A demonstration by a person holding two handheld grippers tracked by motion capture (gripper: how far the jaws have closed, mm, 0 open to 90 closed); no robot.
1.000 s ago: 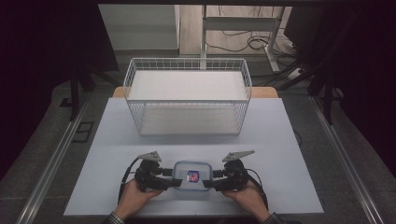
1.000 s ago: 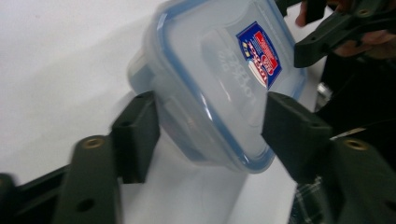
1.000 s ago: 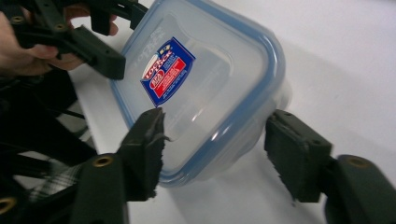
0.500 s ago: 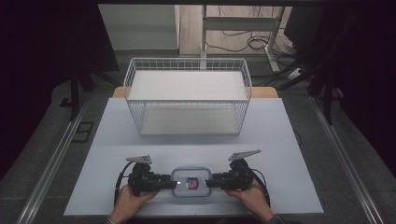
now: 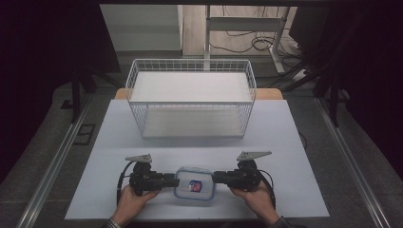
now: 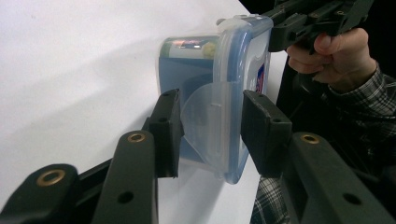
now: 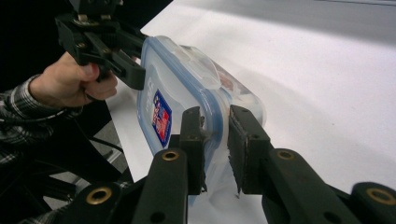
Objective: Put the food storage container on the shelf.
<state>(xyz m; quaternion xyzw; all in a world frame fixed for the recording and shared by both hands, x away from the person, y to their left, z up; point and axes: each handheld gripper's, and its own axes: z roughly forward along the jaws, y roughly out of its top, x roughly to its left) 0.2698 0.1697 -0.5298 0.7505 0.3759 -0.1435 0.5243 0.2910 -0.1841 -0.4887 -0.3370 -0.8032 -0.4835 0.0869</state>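
Clear plastic box [image 5: 194, 184], red-and-blue lid sticker unreadable, end flaps between closing left tongs [image 5: 177, 182] and right tongs [image 5: 215, 178].

A white table [image 5: 304, 142] occupies the centre, its wooden edge showing at twelve o'clock. A white wire basket [image 5: 191, 97] stands on its far half. Grey floor [image 5: 43, 156] flanks it at three and nine o'clock, with metal rails [image 5: 349, 156] running along each side. At twelve o'clock stand a pale desk frame [image 5: 247, 23] and loose cables [image 5: 259, 42]; the surroundings lie dark.
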